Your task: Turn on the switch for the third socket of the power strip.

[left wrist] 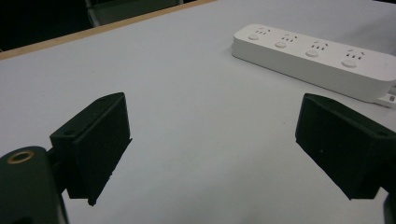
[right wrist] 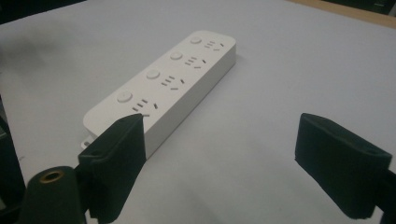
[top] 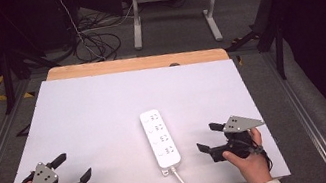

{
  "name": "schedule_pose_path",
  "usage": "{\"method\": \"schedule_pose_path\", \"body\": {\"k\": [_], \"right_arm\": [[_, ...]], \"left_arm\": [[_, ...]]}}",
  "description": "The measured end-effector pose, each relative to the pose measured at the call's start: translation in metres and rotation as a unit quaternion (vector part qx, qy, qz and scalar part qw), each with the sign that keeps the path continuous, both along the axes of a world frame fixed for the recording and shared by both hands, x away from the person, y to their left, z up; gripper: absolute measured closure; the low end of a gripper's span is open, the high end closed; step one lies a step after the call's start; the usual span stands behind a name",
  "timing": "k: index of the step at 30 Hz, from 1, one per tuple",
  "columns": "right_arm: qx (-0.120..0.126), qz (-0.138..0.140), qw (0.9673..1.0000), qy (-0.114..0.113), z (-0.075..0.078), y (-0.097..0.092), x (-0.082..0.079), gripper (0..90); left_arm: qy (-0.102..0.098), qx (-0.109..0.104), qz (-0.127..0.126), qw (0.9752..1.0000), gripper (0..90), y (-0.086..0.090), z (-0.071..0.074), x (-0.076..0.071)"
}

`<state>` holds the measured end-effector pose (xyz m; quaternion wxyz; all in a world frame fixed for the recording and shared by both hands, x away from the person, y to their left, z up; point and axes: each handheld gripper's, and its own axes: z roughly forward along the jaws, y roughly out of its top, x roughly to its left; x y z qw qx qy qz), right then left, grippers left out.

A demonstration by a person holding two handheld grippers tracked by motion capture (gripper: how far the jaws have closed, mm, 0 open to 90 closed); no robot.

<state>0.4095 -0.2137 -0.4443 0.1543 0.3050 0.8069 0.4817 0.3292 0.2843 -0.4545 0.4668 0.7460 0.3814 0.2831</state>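
High view: left gripper (top: 74, 167) fingers wide, empty; right gripper (top: 209, 137) fingers wide, empty, near power strip (top: 160, 137).

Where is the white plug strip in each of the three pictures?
High view: the power strip lies low and centre on the white table, between the grippers.
Left gripper view: the strip is upper right.
Right gripper view: the strip is centre left, running away.
Shared landmark: its four round buttons.

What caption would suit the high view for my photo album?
A person holds the open left gripper and right gripper beside a white power strip on a white table.
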Motion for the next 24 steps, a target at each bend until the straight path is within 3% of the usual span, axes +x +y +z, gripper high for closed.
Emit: {"method": "schedule_pose_path", "body": {"k": [12, 18, 24], "right_arm": [[0.008, -0.013, 0.9999, -0.002, -0.026, -0.020, -0.007, 13.8], [-0.017, -0.029, 0.9994, 0.004, -0.037, -0.027, -0.009, 14.2], [-0.017, -0.034, 0.9992, 0.014, -0.039, -0.029, -0.006, 14.3]], "left_arm": [[-0.003, 0.007, 0.001, 1.0000, 10.5, 0.001, 0.001, 0.000], [-0.004, 0.005, 0.000, 1.0000, 9.9, 0.001, 0.000, 0.001], [-0.008, 0.012, -0.002, 0.9999, 9.9, 0.002, -0.002, 0.002]]}}
